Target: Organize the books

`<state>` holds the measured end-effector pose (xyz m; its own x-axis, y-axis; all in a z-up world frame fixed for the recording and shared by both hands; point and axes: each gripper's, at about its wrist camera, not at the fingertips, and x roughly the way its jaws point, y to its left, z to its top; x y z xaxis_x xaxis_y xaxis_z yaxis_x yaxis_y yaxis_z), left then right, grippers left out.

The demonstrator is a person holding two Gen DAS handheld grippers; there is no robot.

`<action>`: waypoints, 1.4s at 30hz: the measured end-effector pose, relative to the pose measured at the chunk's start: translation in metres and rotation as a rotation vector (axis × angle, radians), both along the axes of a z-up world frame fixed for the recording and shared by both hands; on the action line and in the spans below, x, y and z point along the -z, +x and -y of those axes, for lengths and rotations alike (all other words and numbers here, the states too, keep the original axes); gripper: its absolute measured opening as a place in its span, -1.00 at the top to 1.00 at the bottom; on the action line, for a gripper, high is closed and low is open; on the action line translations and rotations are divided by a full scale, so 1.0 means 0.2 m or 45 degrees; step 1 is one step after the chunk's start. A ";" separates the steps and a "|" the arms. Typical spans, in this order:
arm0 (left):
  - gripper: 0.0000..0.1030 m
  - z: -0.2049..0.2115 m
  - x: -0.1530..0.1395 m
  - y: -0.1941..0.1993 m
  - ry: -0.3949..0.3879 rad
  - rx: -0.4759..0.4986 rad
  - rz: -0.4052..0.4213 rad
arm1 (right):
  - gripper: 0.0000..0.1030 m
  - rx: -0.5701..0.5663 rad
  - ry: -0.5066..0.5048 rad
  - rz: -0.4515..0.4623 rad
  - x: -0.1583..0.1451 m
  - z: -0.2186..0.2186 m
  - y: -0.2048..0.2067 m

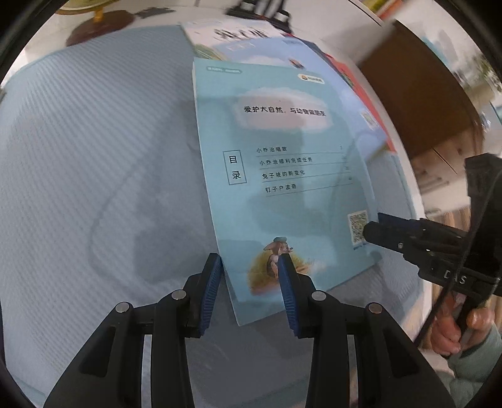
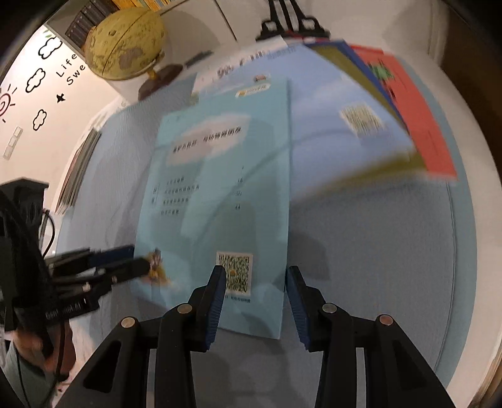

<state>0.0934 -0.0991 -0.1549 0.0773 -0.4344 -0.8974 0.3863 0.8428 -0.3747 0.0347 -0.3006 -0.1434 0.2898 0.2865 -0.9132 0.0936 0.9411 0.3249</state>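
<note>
A thin light-blue book [image 1: 282,204] [image 2: 219,204] with a contents list, a QR code and an animal picture lies on the blue mat [image 1: 94,157], topmost on a fanned pile. My left gripper [image 1: 251,260] [image 2: 141,263] straddles its near-left corner: one pad is outside the edge and the other is over the cover. My right gripper [image 2: 255,273] [image 1: 371,230] straddles the near-right edge by the QR code. Both sets of jaws stand apart, and no pad visibly presses on the book. Beneath it lie a larger blue book [image 2: 329,141], a white book [image 2: 238,66] and a red book [image 2: 417,125].
A yellow globe [image 2: 125,44] on a dark base stands at the mat's far left. A black bookend [image 2: 288,22] rises behind the pile. A brown box [image 1: 414,94] sits off the mat to the right. A hand [image 1: 451,329] grips the right tool's handle.
</note>
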 end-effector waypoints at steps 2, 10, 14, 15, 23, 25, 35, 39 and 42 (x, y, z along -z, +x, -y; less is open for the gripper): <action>0.36 0.00 0.00 -0.03 -0.009 0.001 -0.003 | 0.24 0.070 0.019 0.005 0.01 0.06 -0.04; 0.35 0.03 0.02 -0.04 -0.022 0.008 0.003 | 0.12 0.080 0.175 0.110 0.07 0.09 0.00; 0.35 0.04 0.02 -0.06 -0.030 -0.001 0.029 | 0.12 0.069 0.248 0.141 0.06 0.11 0.01; 0.35 0.03 0.03 -0.06 -0.040 -0.009 0.029 | 0.12 0.072 0.321 0.145 0.05 0.14 0.00; 0.35 -0.02 0.06 -0.05 -0.168 -0.068 -0.026 | 0.14 0.061 0.814 0.130 0.05 0.20 0.00; 0.35 -0.02 0.06 -0.04 -0.182 -0.075 -0.035 | 0.21 0.051 0.733 0.119 0.07 0.15 0.03; 0.35 -0.25 -0.02 -0.10 -0.076 -0.145 0.038 | 0.39 -0.384 0.044 0.342 -0.36 -0.32 0.03; 0.35 -0.40 -0.04 -0.13 -0.121 -0.236 0.038 | 0.39 -0.516 -0.071 0.419 -0.45 -0.53 0.00; 0.35 -0.48 -0.02 -0.14 -0.241 -0.292 -0.020 | 0.39 -0.557 -0.042 0.447 -0.48 -0.61 0.00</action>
<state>0.0653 -0.0024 -0.1503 0.1793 -0.5670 -0.8040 0.1868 0.8220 -0.5380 0.0346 -0.1778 -0.0473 0.4389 0.4209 -0.7939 -0.4160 0.8783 0.2358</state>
